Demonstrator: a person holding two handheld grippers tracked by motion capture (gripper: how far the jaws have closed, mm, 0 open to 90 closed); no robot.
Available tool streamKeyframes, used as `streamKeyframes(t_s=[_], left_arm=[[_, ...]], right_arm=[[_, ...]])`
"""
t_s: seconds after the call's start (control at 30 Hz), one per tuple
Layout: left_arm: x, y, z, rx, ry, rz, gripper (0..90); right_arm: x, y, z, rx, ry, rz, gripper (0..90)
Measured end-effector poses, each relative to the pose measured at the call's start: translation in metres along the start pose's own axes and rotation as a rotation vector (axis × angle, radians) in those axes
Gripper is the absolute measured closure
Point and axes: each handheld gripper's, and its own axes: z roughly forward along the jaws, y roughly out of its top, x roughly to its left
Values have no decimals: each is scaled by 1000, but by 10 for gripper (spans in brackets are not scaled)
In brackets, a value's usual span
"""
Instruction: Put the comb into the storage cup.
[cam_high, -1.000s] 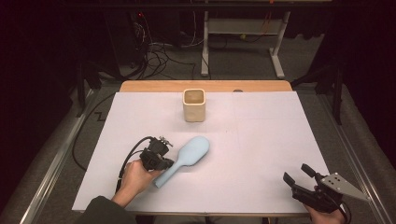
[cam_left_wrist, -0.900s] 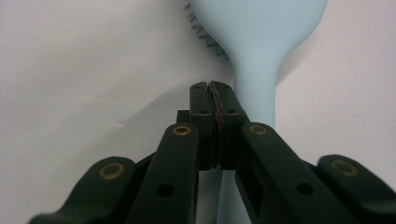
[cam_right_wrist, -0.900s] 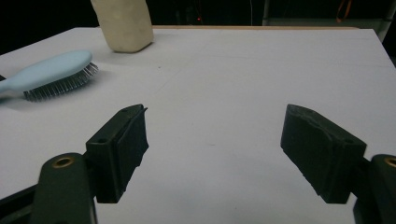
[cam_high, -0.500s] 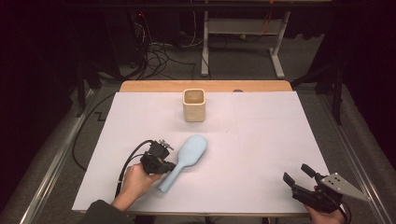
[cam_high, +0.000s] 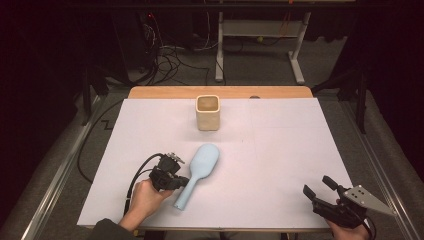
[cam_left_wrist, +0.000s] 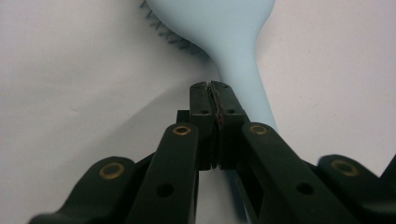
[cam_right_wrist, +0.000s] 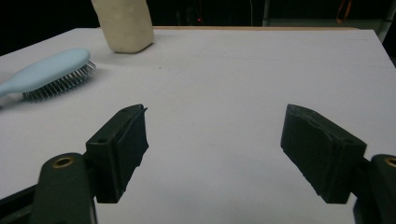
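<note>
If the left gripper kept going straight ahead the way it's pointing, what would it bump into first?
Probably the blue hairbrush. The left gripper is shut, its tips right by the brush's handle and pointing along it toward the bristled head; whether they already touch the handle isn't clear.

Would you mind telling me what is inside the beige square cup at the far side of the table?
From the high view, the beige square cup looks open-topped, with bare tan inner walls and nothing sticking out. Its bottom is shadowed by the rim, so anything small lying there cannot be seen.
</note>
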Motion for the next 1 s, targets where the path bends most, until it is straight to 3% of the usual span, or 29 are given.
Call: streamKeyframes(t_s=[0.13, 0.33, 0.6, 1.0], left_arm=[[2, -2, -1, -11, 28, -8, 853], [4, -4, -8, -49, 33, -23, 825], [4, -4, -16, -105, 10, -49, 655], [-9, 8, -11, -114, 8, -45, 486]], right_arm=[[0, 0, 0, 0, -1, 0, 235], [0, 0, 0, 1, -2, 2, 234], [0, 0, 0, 1, -1, 5, 234], [-1, 0, 0, -2, -1, 3, 234]])
